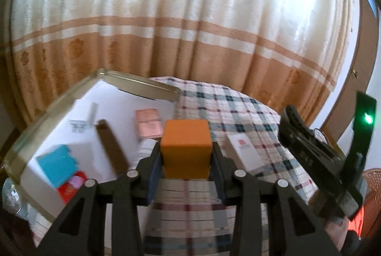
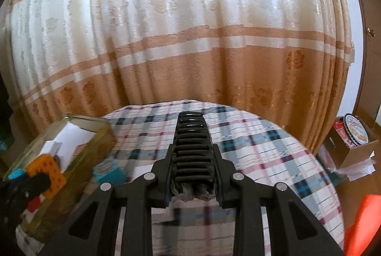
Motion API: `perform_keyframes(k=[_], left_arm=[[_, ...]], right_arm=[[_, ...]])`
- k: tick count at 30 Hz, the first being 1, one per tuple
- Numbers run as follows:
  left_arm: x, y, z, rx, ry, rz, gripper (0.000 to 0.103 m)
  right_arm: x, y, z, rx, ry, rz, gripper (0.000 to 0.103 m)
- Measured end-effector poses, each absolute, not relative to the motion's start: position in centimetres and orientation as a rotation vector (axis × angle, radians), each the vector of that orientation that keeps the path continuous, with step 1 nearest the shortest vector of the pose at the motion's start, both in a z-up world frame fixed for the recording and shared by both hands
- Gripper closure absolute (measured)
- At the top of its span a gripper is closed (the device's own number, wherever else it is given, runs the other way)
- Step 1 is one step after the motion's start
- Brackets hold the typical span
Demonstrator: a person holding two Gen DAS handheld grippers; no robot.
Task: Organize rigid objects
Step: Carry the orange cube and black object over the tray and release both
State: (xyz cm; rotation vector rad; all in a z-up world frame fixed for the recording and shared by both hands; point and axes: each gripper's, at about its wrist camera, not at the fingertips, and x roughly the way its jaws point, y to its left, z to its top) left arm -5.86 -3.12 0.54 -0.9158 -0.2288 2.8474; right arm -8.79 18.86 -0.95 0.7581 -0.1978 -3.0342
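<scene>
over plaid cloth (image 1: 238, 113): left gripper (image 1: 185, 160) clamps orange cube (image 1: 185, 148).

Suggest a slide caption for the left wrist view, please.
Left gripper holds an orange cube beside the glass tray.

Both cameras ride low behind their own tongs, looking forward over the plaid-covered tabletop (image 1: 238, 108) toward the far curtain (image 1: 166, 17). The left view sits close beside the glass-walled tray (image 1: 47, 117) on its left. The right view looks from further right, sharing that tray (image 2: 95, 137), cloth and curtain.
</scene>
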Motion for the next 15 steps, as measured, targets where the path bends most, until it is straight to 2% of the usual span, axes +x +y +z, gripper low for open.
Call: perform_keyframes(k=[15], left_arm=[[-7.1, -11.5, 2.2, -0.867, -0.285, 3.017, 0.065]], right_arm=[[-7.5, 7.4, 0.8, 0.676, -0.160, -2.809, 0.073]])
